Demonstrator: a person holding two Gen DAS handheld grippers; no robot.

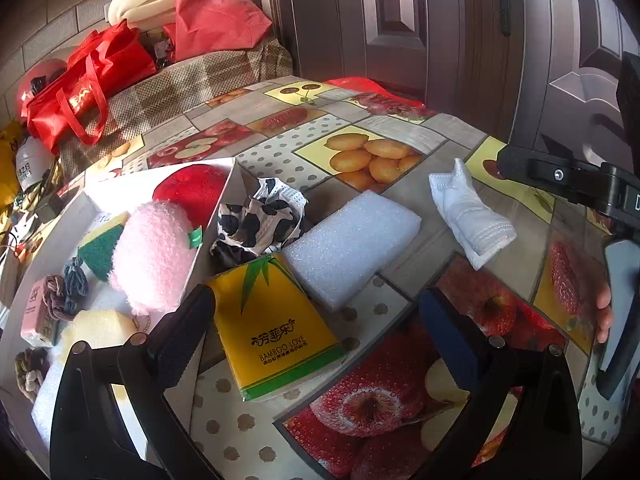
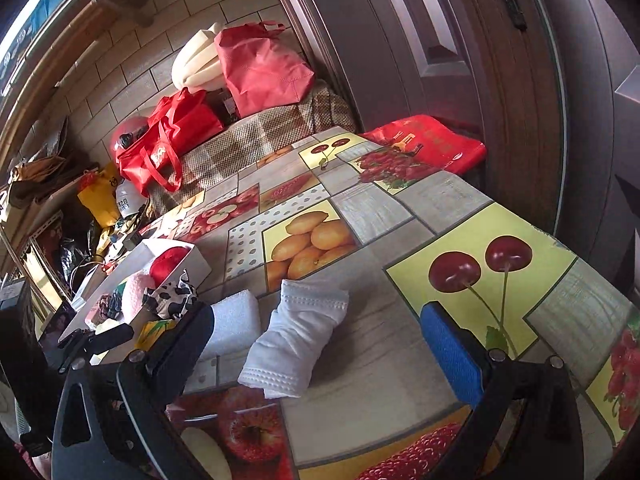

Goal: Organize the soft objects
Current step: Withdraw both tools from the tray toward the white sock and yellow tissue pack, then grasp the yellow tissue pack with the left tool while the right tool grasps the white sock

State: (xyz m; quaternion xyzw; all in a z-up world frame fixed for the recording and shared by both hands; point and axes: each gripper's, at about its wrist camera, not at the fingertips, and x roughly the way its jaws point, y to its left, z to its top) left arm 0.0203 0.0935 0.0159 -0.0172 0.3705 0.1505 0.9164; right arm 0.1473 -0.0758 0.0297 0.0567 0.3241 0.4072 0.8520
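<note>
A yellow tissue pack (image 1: pixel 276 332) lies flat on the surface (image 1: pixel 400 200), right in front of the left gripper (image 1: pixel 316 344). The pack sits between the two fingers, closer to the left one, and I cannot tell if that finger touches it. The fingers are spread wide and hold nothing.

Just behind the pack is a white foam block (image 1: pixel 352 240). Beside the block is a crumpled cloth with black and white spots (image 1: pixel 260 220). It leans against a white box (image 1: pixel 208 216) that holds a fluffy pink thing (image 1: pixel 156 256), a red soft thing (image 1: pixel 192 192) and a green and yellow sponge (image 1: pixel 100 244).

A white folded cloth (image 2: pixel 296 344) lies on the surface in front of the right gripper (image 2: pixel 320 352), well apart from the box. It sits between the fingers, nearer the left one. These fingers are wide apart too, with nothing in them.

The surface has a cover with fruit pictures on it. Past its far edge there are red bags (image 1: pixel 84 92) and a brown door (image 1: pixel 400 20).
</note>
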